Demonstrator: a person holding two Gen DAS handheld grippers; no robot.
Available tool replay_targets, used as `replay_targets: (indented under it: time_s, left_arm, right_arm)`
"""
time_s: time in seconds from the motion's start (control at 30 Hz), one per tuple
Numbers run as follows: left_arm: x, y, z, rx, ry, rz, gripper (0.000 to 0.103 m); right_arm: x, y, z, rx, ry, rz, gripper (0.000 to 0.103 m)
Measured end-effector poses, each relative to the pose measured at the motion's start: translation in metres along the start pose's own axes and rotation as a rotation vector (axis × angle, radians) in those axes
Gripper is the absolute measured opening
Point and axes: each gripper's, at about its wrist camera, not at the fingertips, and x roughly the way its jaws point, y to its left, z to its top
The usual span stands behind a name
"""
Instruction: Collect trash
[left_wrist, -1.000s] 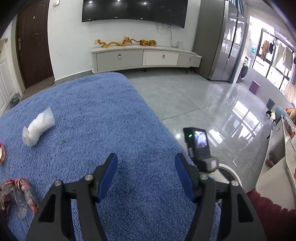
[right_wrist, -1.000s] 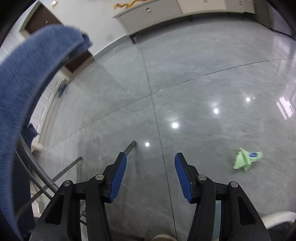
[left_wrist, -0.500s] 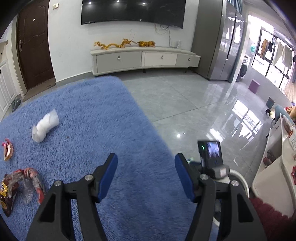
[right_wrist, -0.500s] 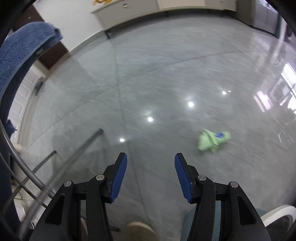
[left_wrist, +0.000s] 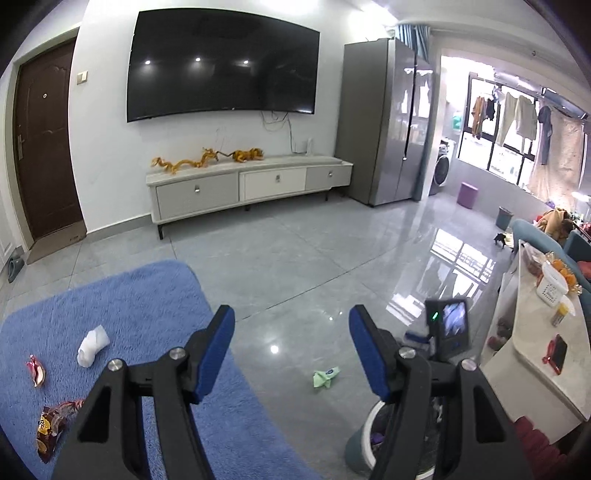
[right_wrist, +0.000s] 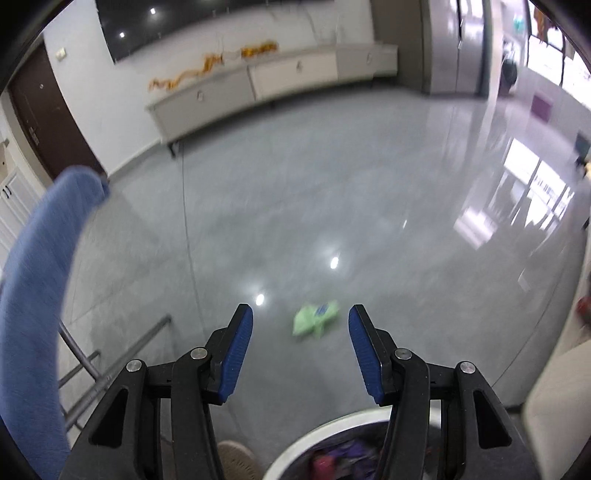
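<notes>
A crumpled green wrapper (left_wrist: 325, 377) lies on the grey floor tiles; in the right wrist view it (right_wrist: 314, 317) sits ahead, between the fingers' line of sight. My right gripper (right_wrist: 301, 339) is open and empty above a white-rimmed trash bin (right_wrist: 332, 424). My left gripper (left_wrist: 291, 350) is open and empty, raised over the edge of a blue-covered table (left_wrist: 110, 295). On that cover lie a white crumpled tissue (left_wrist: 92, 345), a small red wrapper (left_wrist: 36, 373) and a dark snack bag (left_wrist: 51, 424).
The bin (left_wrist: 364, 439) stands on the floor right of the blue table. A white counter (left_wrist: 532, 354) with items is at the right. A TV cabinet (left_wrist: 243, 188) and a grey fridge (left_wrist: 384, 122) stand at the far wall. The table's metal legs (right_wrist: 110, 354) show at left.
Both grippers have risen and tilted up, showing more of the room. The green wrapper has shifted from the right toward the middle of the right wrist view. Both stay open.
</notes>
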Motion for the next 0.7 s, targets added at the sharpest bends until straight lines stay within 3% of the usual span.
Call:
replay_targets:
  time_s: [0.33, 0.7]
  left_arm:
    - [0.002, -0.008, 0.013, 0.002, 0.002, 0.001, 0.063]
    - [0.008, 0.032, 0.031, -0.014, -0.028, 0.065, 0.063]
  right_arm:
    - [-0.113, -0.002, 0.098, -0.083, -0.255, -0.098, 0.053]
    - [-0.194, -0.036, 0.199, 0.124, -0.500, -0.059, 0.053]
